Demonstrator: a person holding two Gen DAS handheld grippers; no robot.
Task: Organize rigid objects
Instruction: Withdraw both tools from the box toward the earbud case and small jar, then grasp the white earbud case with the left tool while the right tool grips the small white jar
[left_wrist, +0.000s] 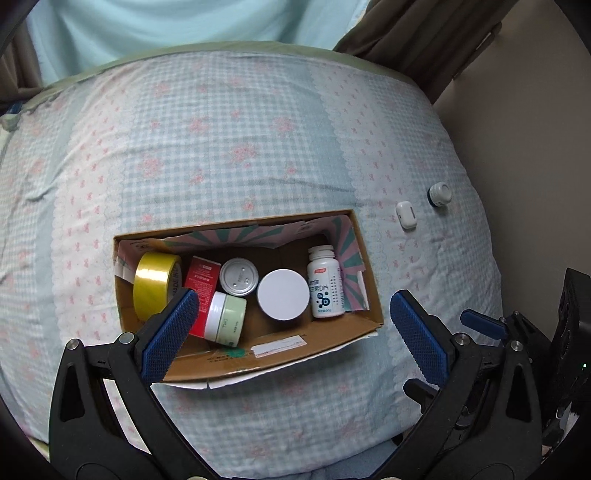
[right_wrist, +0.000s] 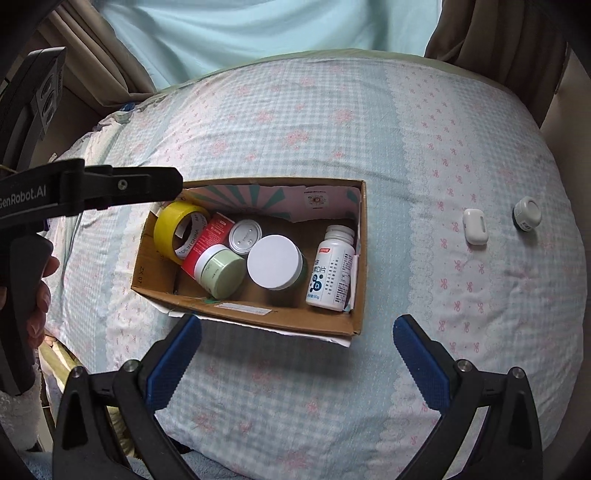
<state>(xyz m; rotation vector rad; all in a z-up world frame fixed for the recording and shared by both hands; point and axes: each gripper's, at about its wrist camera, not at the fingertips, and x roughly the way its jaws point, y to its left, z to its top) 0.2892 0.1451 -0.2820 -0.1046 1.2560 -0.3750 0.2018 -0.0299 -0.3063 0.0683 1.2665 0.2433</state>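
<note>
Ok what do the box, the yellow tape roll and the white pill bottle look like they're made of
Box: brown cardboard, matte, with torn edges and folded flaps. Yellow tape roll: glossy plastic film, judging by its sheen, on a printed inner core, probably card. White pill bottle: smooth white plastic, most likely, with a printed label.

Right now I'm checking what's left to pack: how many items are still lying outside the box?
2. A white earbud case lies on the bedspread right of the cardboard box, and a small round white jar sits just beyond it, farther right. Anything past the bed's edges is out of view.
</note>
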